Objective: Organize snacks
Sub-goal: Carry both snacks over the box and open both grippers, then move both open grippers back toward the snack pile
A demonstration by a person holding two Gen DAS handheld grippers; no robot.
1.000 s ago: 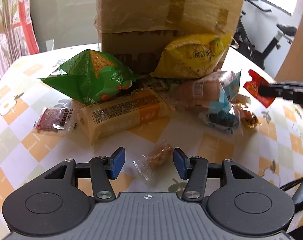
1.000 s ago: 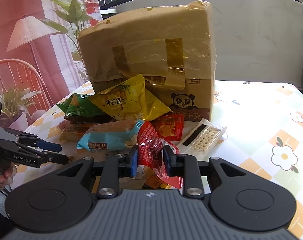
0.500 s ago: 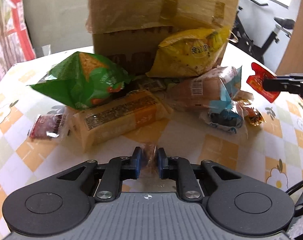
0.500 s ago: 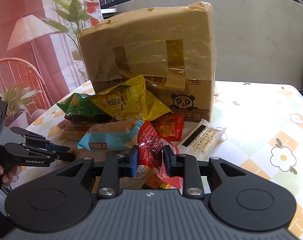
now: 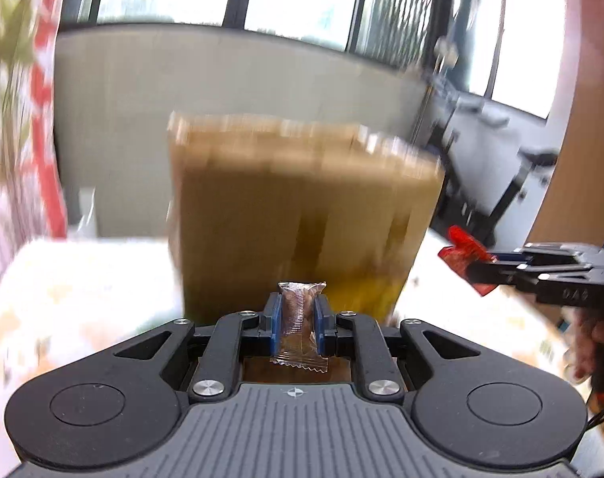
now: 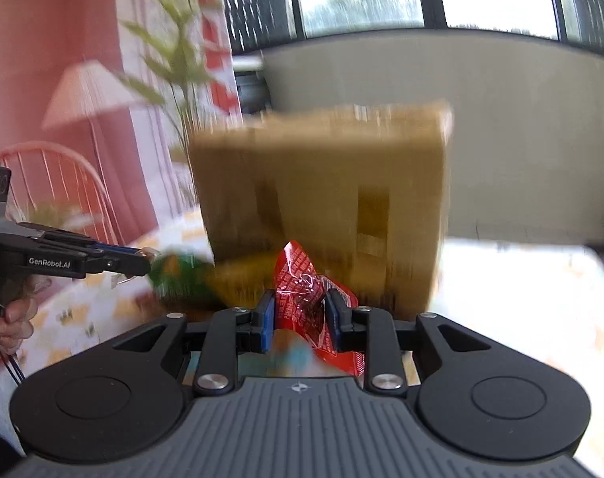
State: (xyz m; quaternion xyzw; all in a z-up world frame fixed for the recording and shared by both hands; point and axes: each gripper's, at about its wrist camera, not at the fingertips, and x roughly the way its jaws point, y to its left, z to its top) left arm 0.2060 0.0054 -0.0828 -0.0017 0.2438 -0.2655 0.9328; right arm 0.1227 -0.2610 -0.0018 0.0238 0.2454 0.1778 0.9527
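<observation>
My left gripper [image 5: 298, 310] is shut on a small clear-wrapped brown snack [image 5: 300, 328], held up off the table in front of the cardboard box [image 5: 302, 215]. My right gripper [image 6: 300, 310] is shut on a red snack packet [image 6: 305, 302], also lifted, facing the same cardboard box [image 6: 321, 207]. In the left wrist view the right gripper [image 5: 489, 265] shows at the right edge with the red packet [image 5: 463, 255]. The right wrist view has the left gripper [image 6: 142, 261] at the left, held by a hand [image 6: 15, 314]. Both views are blurred by motion.
Blurred green [image 6: 182, 279] and yellow [image 6: 242, 275] snack bags lie at the foot of the box on the checked tablecloth [image 5: 83, 279]. A curtain [image 5: 23, 99] hangs to the left, windows stand behind, and a lamp [image 6: 86, 91] and chair [image 6: 63, 183] are beyond the table.
The left gripper closed on the small clear-wrapped snack and lifted it off the table. The right gripper rose too with the red packet. Both views tilted up, so the snack pile dropped out of sight.
</observation>
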